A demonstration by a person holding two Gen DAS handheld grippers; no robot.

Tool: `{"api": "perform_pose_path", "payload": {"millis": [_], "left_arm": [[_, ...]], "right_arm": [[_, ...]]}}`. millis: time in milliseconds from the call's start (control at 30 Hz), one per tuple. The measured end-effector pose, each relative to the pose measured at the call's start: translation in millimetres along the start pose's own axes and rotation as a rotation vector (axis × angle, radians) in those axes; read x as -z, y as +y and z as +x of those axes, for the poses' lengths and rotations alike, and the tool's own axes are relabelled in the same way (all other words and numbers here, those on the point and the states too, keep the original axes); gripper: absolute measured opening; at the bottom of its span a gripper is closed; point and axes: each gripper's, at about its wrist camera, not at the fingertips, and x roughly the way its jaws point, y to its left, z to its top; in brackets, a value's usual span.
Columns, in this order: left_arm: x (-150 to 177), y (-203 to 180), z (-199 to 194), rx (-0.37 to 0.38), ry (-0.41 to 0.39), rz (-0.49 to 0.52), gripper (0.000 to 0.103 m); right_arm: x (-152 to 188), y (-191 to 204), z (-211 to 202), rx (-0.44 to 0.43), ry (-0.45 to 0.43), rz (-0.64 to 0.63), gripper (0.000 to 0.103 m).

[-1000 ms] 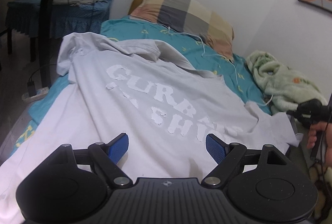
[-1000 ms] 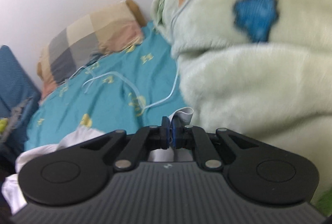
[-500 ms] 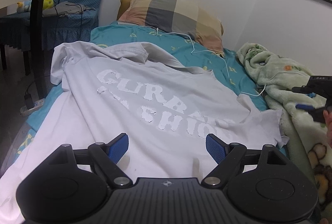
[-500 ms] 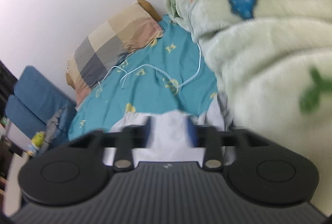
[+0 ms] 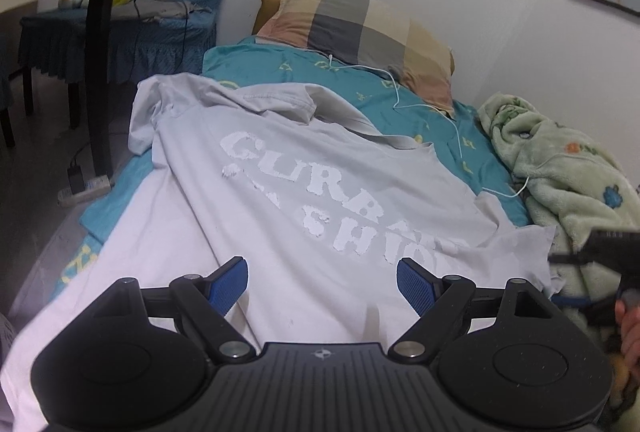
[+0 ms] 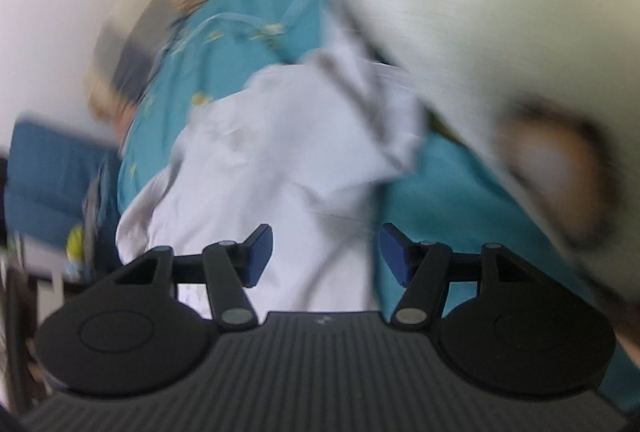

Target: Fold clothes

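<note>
Landmark: bed (image 5: 432, 112) with teal printed sheet; all places given relative to it
Shirt: pale grey T-shirt (image 5: 280, 200) lies spread flat across the near half of the bed, cracked white lettering face up; its collar end points toward the head of the bed, one sleeve droops over the bed's left edge, the other sleeve (image 6: 360, 112) lies rumpled at the bed's right side
Left gripper (image 5: 322, 282): hovers over the shirt's lower part at the foot of the bed; jaws wide apart, blue pads clear of the cloth, nothing gripped
Right gripper (image 6: 326, 258): over the right edge of the shirt, by the bed's right side; jaws opening, part-way spread, only shirt cloth seen beyond the gap, nothing pinched; view badly smeared
Blanket: green fleece blanket (image 5: 568, 184) heaped along the bed's right side, touching the shirt's sleeve
Pillow: checked pillow (image 5: 360, 28) at the head of the bed
Cable: thin white cable (image 5: 452, 120) trails over the sheet from pillow toward blanket
Chair: blue-covered chair (image 5: 120, 32) stands off the bed's left side
</note>
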Motion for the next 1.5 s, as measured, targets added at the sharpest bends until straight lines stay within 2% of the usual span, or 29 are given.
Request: {"api": "perform_pose_path", "payload": {"millis": [167,267,367,600,667,767,800,833,867,900,933,967,1100,1167,1267,1367,1433,1500], "left_arm": [[-46.6,-15.6,30.6,-0.026,-0.061,0.267,0.088],[-78.1,-21.9,70.8,-0.036,-0.103,0.431,0.092],[-103.2,-25.7,131.4,-0.062,-0.099,0.585,0.093],[-151.8,-6.5,257.6,-0.089,-0.063,0.675,0.093],[-156.6,-0.9,284.3,-0.078,-0.020,0.693,0.088],[-159.9,8.7,314.5,-0.045,0.053,0.698,0.069],[-160.8,11.1,316.2,-0.010,0.060,0.683,0.052],[-162.6,12.1,315.8,0.003,0.057,0.666,0.031],[-165.5,13.3,314.8,-0.012,0.051,0.646,0.018],[-169.6,14.6,312.7,-0.025,0.043,0.625,0.004],[-176.7,16.1,307.6,-0.029,0.029,0.600,0.004],[-183.8,17.5,302.4,-0.034,0.015,0.574,0.004],[-225.8,15.7,277.3,-0.058,-0.076,0.484,0.004],[-249.6,9.0,273.4,-0.093,-0.117,0.479,0.004],[-284.9,-0.1,269.3,-0.145,-0.174,0.468,0.003],[-314.6,0.8,291.2,-0.191,-0.199,0.424,0.004],[-324.9,8.4,320.0,-0.220,-0.195,0.395,0.003],[-328.7,22.1,353.0,-0.227,-0.168,0.360,0.004]], "right_arm": [[-20.4,71.2,20.2,0.000,-0.110,-0.446,0.063],[-41.8,93.0,56.3,-0.059,-0.091,-0.579,0.063],[-60.6,110.8,98.8,-0.091,-0.075,-0.678,0.062],[-95.4,152.4,201.0,-0.109,-0.041,-0.910,0.062],[-101.9,159.3,225.9,-0.123,-0.023,-0.930,0.062],[-106.4,162.3,251.5,-0.120,-0.010,-0.914,0.063],[-104.5,162.4,252.0,-0.116,-0.031,-0.930,0.061],[-102.9,162.5,252.1,-0.111,-0.051,-0.944,0.053],[-102.3,162.7,250.5,-0.102,-0.068,-0.943,0.036],[-102.0,162.8,248.5,-0.096,-0.082,-0.939,0.026],[-102.4,162.9,244.9,-0.100,-0.088,-0.925,0.013],[-100.8,165.5,239.2,-0.098,-0.108,-0.930,0.011],[-98.1,191.0,210.6,-0.087,-0.235,-0.982,0.010],[-102.4,208.9,197.0,-0.086,-0.293,-0.980,0.009],[-109.7,241.6,188.3,-0.041,-0.403,-1.010,0.006],[-134.4,266.8,199.9,-0.014,-0.473,-0.960,0.003],[-152.3,272.7,219.2,-0.002,-0.480,-0.922,0.003],[-164.1,264.8,244.2,-0.010,-0.447,-0.886,0.003]]}}
